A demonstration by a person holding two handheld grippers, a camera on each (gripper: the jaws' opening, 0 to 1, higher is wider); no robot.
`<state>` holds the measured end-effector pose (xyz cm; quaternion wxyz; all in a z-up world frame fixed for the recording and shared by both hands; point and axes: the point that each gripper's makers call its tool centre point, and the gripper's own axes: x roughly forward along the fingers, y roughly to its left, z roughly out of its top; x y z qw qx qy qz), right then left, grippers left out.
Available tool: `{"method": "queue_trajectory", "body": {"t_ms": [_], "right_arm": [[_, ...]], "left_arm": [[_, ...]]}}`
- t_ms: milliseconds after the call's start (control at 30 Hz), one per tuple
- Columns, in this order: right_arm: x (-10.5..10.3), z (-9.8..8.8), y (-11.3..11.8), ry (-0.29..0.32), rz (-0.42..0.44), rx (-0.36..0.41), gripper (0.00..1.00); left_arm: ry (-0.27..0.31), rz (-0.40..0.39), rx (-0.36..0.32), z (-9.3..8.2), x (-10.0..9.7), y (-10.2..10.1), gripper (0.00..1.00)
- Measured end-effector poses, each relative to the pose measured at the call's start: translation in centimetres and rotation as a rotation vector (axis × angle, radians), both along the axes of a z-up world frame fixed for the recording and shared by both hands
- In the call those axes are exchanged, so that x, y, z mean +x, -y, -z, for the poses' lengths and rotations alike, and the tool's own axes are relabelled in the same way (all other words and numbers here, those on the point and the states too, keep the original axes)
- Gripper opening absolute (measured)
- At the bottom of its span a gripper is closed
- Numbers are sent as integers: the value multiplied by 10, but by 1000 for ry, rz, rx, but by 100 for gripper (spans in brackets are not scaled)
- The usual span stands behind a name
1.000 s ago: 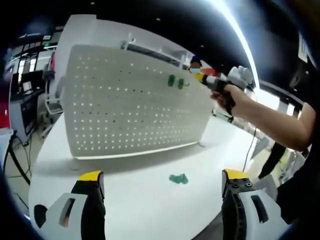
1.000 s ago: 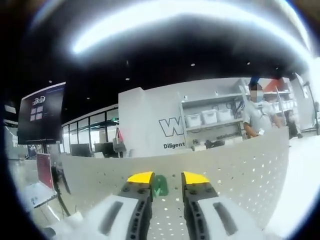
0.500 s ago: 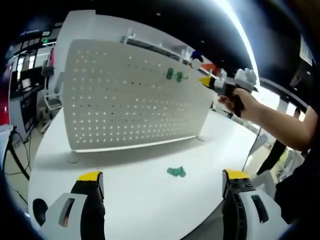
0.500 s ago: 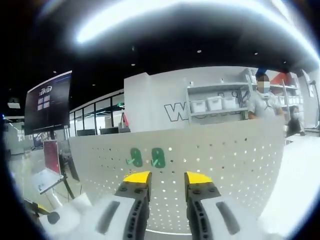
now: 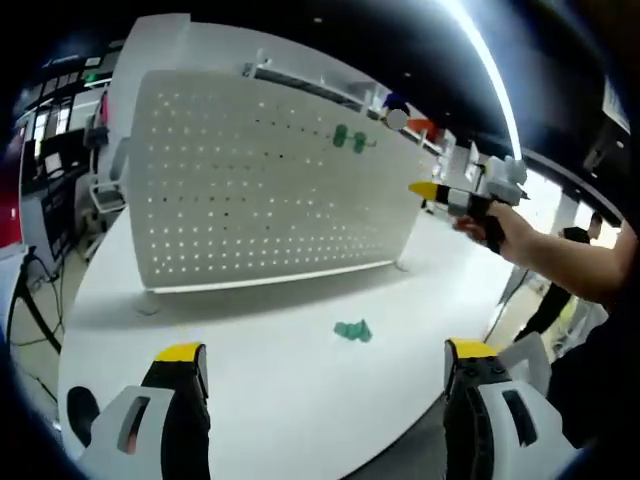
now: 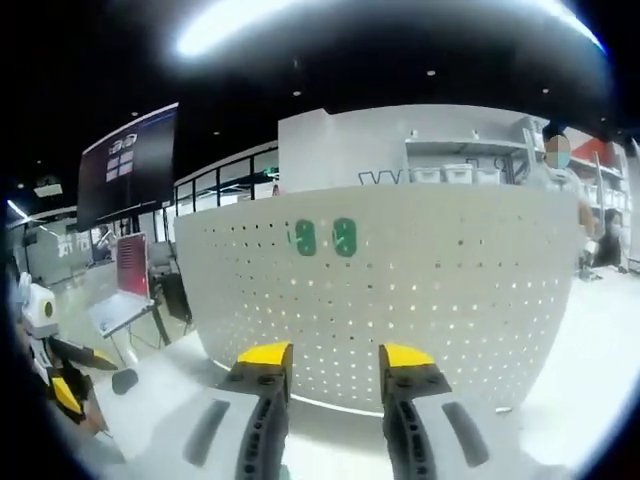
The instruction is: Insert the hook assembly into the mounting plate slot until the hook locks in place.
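White round table [image 5: 250, 390] carries everything, biggest item on it is the white perforated mounting plate [image 5: 260, 190] standing upright near the table's far side, same plate [image 6: 420, 290] in the right gripper view. Two green hook assemblies [image 5: 349, 138] sit side by side high on the plate near its upper right in the left gripper view, seen again as two green ovals [image 6: 324, 238] at upper left of the plate in the right gripper view. One more green hook piece [image 5: 352, 331] lies loose on the table in front of the plate, well apart from it. Left gripper [image 5: 325, 355] jaws spread wide, nothing between them. Right gripper [image 6: 335, 353] jaws parted, empty, held off the plate; also seen [image 5: 440, 190] in a person's hand [image 5: 495, 222] right of the plate
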<state>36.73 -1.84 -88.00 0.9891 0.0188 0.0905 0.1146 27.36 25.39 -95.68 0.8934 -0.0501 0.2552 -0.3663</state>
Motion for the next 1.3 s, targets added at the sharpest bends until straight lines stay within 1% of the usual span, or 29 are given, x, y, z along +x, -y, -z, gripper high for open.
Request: {"method": "queue_trajectory", "body": {"t_ms": [33,133,267,400,467,600,667,800,900,1000,1133,1167,1300], "right_arm": [[-5,6,-1,-15,-11,-14,32],[-18,20,-4,-48,-44,-22,33],[-40,43,-8,-112,-89,-60,33],[-58,59,-10,-155,-118,-67,34],[-64,64,-10,-173,-129,-74,34],[-76,72,-14,-204,-155,-61,34],[-82,78,-17,-223,-177,-80,34],[-92,87,-23,-253,-216,-94,35],[-99,93,-29,-270,-251,-103,35],[-107,101,-35,-294,-292,-135,34],[-115,112,-41,-334,-336,-127,34],[-117,116,-45,-343,-361,-131,34],[-121,129,-50,-386,-407,-145,33]], "left_arm": [[-6,2,1,1,-2,0,100],[-15,8,11,5,-6,-1,100],[-23,0,10,7,-9,-4,100],[-33,-4,15,9,-11,-6,100],[-34,-4,14,9,-11,-6,100],[-42,1,18,11,-14,-5,100],[-45,3,20,12,-15,-3,100],[-54,10,24,16,-20,-1,100],[-64,18,35,22,-24,-1,99],[-88,16,42,28,-28,-2,100],[-106,25,47,34,-34,1,100],[-108,26,50,35,-36,2,100],[-137,36,62,45,-43,1,99]]}}
